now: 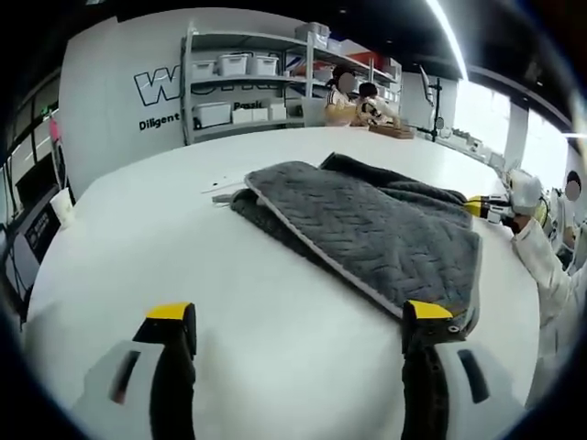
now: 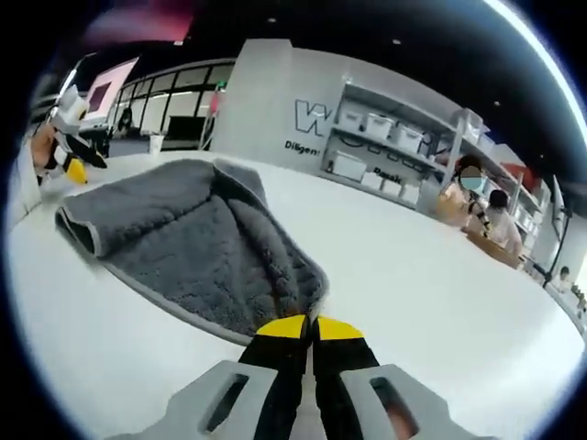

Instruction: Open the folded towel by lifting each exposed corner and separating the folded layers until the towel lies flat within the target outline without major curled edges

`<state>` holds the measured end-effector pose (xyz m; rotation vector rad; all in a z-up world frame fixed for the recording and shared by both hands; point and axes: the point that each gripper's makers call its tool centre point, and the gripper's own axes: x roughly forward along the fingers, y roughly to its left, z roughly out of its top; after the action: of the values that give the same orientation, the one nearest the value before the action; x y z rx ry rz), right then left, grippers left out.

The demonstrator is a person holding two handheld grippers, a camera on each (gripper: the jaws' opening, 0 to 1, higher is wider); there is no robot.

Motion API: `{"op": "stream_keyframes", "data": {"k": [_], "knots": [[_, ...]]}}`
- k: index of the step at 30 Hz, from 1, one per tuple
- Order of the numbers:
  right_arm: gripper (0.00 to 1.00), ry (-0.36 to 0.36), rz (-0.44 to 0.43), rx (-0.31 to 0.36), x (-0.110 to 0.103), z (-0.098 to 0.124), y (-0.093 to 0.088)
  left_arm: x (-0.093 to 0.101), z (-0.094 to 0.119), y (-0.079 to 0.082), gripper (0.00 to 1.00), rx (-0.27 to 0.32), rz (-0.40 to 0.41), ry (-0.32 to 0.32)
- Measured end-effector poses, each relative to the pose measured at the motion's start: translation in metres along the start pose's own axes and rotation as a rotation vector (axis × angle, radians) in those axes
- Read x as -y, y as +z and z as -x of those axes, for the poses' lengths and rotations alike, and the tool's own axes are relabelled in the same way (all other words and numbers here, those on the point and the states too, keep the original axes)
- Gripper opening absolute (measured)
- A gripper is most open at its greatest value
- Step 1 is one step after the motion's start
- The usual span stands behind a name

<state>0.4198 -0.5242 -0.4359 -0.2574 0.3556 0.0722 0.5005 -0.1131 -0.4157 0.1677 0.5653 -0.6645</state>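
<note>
In the left gripper view the left gripper (image 1: 298,323) stands with its jaws spread wide and holding nothing; the grey towel (image 1: 371,225) lies folded on the white table (image 1: 165,229) toward one o'clock, its near corner just beside the right-hand jaw, and its piped edge looks the best place to take hold. In the right gripper view the right gripper (image 2: 310,328) has its yellow tips pressed together at the towel's near corner at six o'clock, apparently pinching it; the plush cloth, spreading toward ten o'clock, looks soft, limp and light, so a lifted corner should peel and drape.
</note>
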Motion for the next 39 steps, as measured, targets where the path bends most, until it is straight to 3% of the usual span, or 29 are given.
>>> {"op": "stream_keyframes", "data": {"k": [6, 11, 18, 20, 21, 22, 26, 39], "knots": [[0.0, 0.007, -0.001, -0.001, -0.001, 0.003, -0.001, -0.001, 0.0, 0.0, 0.92, 0.001, 0.002, 0.001], [0.0, 0.023, -0.05, 0.01, 0.0, 0.007, -0.003, 0.0, 0.001, 0.0, 0.92, 0.003, 0.002, 0.001], [0.0, 0.011, -0.039, 0.011, 0.001, 0.014, -0.006, 0.0, 0.001, 0.0, 0.92, 0.0, 0.003, 0.001], [0.0, -0.057, 0.0, 0.051, 0.009, 0.017, -0.006, 0.0, 0.001, 0.0, 0.92, 0.0, 0.001, 0.002], [0.0, -0.044, 0.057, 0.011, 0.005, 0.022, -0.01, -0.001, 0.001, 0.001, 0.92, 0.002, 0.002, 0.002], [0.0, -0.063, 0.071, 0.018, 0.006, 0.024, -0.01, -0.001, 0.001, 0.001, 0.92, 0.003, 0.002, 0.002], [0.0, -0.049, 0.024, 0.024, 0.009, 0.027, -0.011, -0.001, 0.001, 0.001, 0.92, 0.001, -0.001, 0.0], [0.0, -0.075, 0.018, 0.03, 0.017, 0.041, -0.02, -0.001, 0.001, 0.002, 0.92, 0.003, -0.005, -0.001]]}}
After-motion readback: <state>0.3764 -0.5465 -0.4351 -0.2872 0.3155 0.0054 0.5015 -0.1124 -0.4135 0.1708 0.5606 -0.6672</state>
